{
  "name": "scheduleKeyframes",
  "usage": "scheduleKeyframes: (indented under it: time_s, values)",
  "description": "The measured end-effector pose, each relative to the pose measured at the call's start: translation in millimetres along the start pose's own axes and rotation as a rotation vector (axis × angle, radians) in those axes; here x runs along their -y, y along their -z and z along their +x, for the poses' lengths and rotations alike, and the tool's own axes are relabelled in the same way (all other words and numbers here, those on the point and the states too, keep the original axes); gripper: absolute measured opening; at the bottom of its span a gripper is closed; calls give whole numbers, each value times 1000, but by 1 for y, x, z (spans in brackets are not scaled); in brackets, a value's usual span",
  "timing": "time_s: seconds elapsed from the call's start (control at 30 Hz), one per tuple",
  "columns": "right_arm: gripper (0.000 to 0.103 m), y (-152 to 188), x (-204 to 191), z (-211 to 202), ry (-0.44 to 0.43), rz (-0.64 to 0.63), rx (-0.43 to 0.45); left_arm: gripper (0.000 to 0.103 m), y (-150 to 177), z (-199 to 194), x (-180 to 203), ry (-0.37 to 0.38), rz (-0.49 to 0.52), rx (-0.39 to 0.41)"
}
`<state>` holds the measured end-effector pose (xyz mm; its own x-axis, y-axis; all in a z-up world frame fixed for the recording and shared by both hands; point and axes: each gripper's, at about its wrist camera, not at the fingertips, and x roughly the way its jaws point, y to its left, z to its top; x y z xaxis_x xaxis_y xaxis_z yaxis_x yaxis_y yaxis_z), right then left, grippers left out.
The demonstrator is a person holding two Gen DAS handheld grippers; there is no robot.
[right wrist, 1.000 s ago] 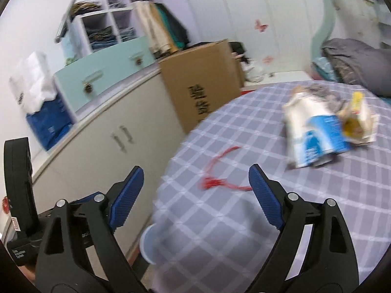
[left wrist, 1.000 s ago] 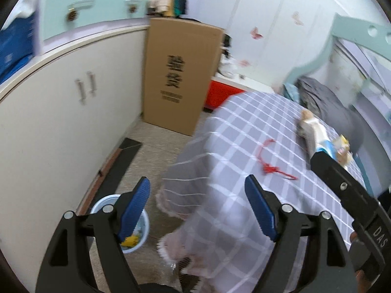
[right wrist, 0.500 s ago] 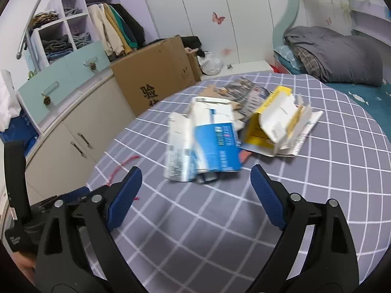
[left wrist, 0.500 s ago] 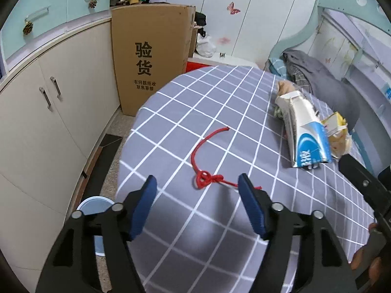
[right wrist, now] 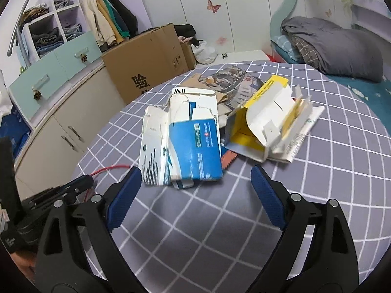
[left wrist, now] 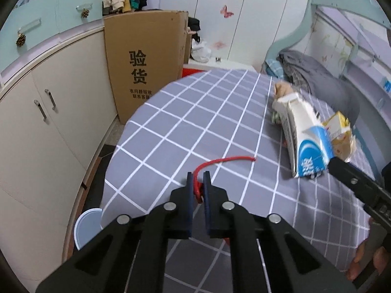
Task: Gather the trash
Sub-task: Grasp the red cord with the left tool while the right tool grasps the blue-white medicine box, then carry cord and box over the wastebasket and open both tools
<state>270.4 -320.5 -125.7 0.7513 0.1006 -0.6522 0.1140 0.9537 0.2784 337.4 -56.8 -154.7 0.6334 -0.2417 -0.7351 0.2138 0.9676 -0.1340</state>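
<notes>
A red string [left wrist: 227, 159] lies on the grey checked tablecloth [left wrist: 195, 122]. My left gripper [left wrist: 197, 178] is closing on its knotted end, and the blue pads pinch the knot between them. The string's free end [right wrist: 110, 168] trails toward a torn blue-and-white carton [right wrist: 193, 151]. My right gripper [right wrist: 196, 174] stands open just in front of that carton with nothing between its pads. A ripped yellow carton [right wrist: 259, 112] and crumpled papers [right wrist: 234, 78] lie behind it. In the left wrist view the blue-and-white carton [left wrist: 308, 151] shows at the right, beside one right-gripper finger [left wrist: 347, 173].
A pale blue bucket [left wrist: 85, 227] stands on the floor under the table's left edge. Cream cabinets [left wrist: 36, 134] and a tall cardboard box [left wrist: 144, 61] line the left side. A bed with grey bedding [right wrist: 330, 46] is behind the table on the right.
My left gripper came in over the table from the bucket side, settled on the red string and closed its jaws. My right gripper swung toward the cartons and stayed open.
</notes>
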Motion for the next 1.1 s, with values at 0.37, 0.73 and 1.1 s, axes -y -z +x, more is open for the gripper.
scheduleKeyframes:
  time_s: [0.37,0.73,1.1]
  values:
    - [55,-12,-5,32,32,11,-65,7,-6,-22,-11,19,-24,50]
    - [51,-7,-24,-3,1,-12,18,7,-5,-50,-25,58,-43,97]
    - [51,-5,-59,-40,-98,-7,55,7,1,-84,-56,81,-89,146]
